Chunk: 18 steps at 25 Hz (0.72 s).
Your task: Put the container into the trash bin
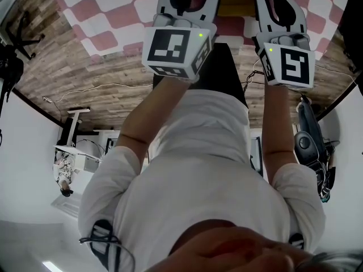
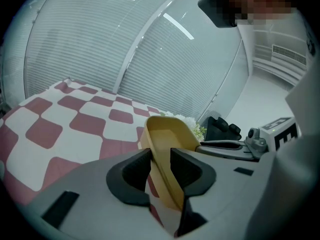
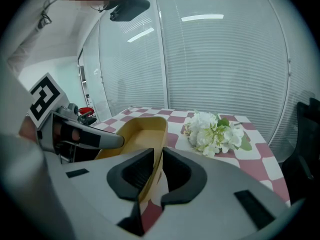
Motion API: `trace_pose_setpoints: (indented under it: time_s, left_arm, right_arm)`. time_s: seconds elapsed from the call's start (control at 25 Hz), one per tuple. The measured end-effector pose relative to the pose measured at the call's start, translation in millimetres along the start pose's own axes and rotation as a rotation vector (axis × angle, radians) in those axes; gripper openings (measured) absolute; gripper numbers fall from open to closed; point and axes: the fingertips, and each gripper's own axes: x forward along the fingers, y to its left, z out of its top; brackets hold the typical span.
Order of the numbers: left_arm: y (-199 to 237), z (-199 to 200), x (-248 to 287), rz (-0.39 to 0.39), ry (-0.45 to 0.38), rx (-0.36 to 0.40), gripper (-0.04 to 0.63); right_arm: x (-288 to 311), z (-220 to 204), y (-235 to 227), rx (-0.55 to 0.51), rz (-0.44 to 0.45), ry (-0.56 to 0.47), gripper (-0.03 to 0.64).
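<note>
Left gripper [image 2: 161, 160]: my fingers are close together and pinch one long wall of the yellow container [image 2: 170, 131].
Right gripper [image 3: 157, 165]: these fingers are close together too and pinch the other long wall.
Where the container is: top middle of the head view, held between both grippers, above the checked cloth [image 2: 60, 129].
Which way it lies: its long side points away from me, toward the top of the frame. The white flowers [image 3: 215, 131] sit to its right.
Who is nearer: neither, I think. Each hand has one side, so both must move together or it will tip.
Trash bin: I cannot see it for sure. A dark shape [image 1: 227, 72] shows between my arms in the head view, and it may be the bin.
</note>
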Motion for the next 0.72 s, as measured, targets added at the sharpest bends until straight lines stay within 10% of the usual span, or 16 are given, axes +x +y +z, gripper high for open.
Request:
trace_pose_setpoints:
  time_s: [0.72]
  left_arm:
    - [-37.3,99.3,-78.8,0.008,-0.148,0.148,0.075]
  right_arm:
    - [-66.6,109.1,28.4,-0.026,-0.018,-0.171,0.057]
